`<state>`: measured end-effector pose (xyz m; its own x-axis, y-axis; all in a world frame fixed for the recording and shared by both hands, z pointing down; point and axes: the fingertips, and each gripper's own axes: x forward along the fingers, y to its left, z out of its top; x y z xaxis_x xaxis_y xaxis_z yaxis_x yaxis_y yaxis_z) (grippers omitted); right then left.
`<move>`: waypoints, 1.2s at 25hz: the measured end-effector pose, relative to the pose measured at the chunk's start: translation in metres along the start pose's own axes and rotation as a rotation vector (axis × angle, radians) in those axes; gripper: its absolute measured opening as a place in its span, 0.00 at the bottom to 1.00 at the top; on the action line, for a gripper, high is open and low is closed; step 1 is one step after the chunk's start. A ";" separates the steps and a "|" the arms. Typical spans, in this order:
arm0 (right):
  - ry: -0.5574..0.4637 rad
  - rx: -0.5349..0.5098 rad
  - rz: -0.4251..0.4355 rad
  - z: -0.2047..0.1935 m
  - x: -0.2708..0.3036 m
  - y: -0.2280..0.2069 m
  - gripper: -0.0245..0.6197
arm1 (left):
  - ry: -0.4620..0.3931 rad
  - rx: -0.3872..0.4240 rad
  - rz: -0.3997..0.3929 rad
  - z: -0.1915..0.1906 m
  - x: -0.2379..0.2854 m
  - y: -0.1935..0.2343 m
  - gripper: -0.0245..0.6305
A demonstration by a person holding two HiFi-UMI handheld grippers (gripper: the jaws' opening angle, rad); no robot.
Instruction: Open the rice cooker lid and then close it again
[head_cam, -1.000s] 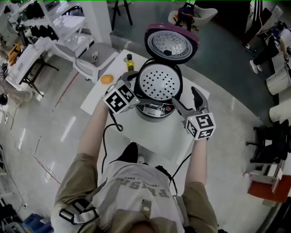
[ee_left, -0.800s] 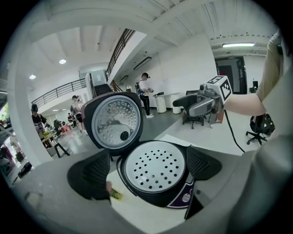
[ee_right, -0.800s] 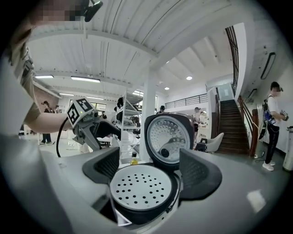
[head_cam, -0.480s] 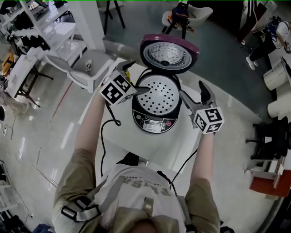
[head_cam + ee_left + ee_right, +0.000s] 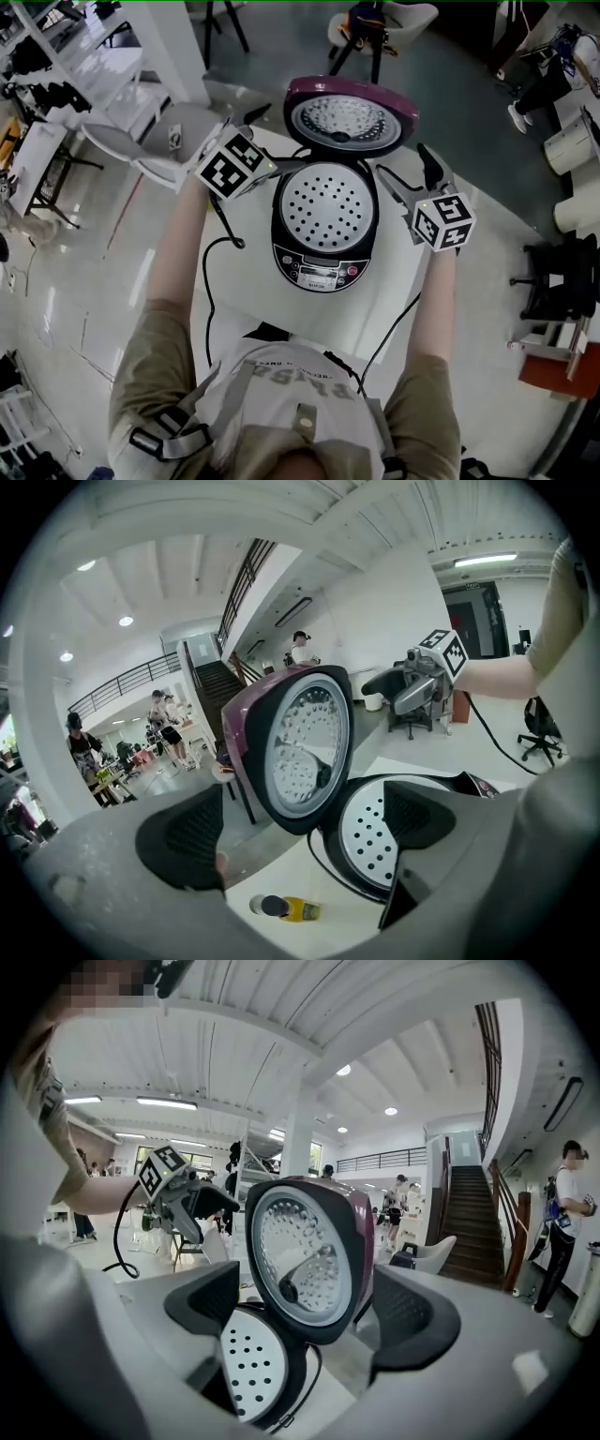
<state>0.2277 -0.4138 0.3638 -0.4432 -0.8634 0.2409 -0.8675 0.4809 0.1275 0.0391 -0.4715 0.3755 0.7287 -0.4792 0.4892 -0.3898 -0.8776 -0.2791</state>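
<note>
Both hand-held grippers have travelled forward from the cooker's front panel and now flank its body, each nearer the raised lid than a second ago. The cooker itself has not shifted on the desk.

At the left, the left hand-held gripper [image 5: 270, 141] hovers beside the cooker's left rim, jaws wide apart and gripping nothing. In its own view the lid shows between the jaws but farther off, untouched. Near it, a small yellow bottle with a dark cap [image 5: 286, 909] sits on the white desk [image 5: 375, 300].

In the middle stands the round black-and-silver rice cooker [image 5: 319, 267], its control panel toward the person and a white perforated inner plate [image 5: 326, 206] exposed. Its round, maroon-rimmed lid [image 5: 349, 117] stands open on the far hinge, as before.

At the right, the right hand-held gripper [image 5: 410, 178] hangs beside the cooker's right rim. Its jaws are opening wider, with nothing against the pads; the lid lies beyond them.
</note>
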 end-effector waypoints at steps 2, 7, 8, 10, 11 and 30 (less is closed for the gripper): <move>0.008 -0.005 0.001 -0.002 0.008 -0.007 0.69 | 0.002 0.009 0.004 0.001 0.007 0.012 0.87; 0.012 -0.008 0.004 -0.002 0.029 -0.021 0.70 | 0.028 0.060 0.025 0.000 0.025 0.035 0.87; 0.011 -0.010 0.007 -0.002 0.032 -0.023 0.70 | 0.026 0.060 0.019 0.001 0.028 0.037 0.87; 0.010 -0.016 0.011 0.000 0.039 -0.027 0.71 | 0.021 0.059 0.007 0.002 0.036 0.040 0.87; 0.009 -0.018 0.015 0.000 0.042 -0.029 0.71 | 0.022 0.063 0.000 0.002 0.040 0.041 0.87; -0.001 -0.086 0.115 0.007 0.054 -0.022 0.75 | 0.070 0.141 -0.074 0.000 0.066 0.027 0.87</move>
<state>0.2210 -0.4715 0.3670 -0.5388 -0.8020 0.2578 -0.7884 0.5879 0.1813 0.0761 -0.5265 0.4004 0.7097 -0.4170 0.5679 -0.2498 -0.9026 -0.3507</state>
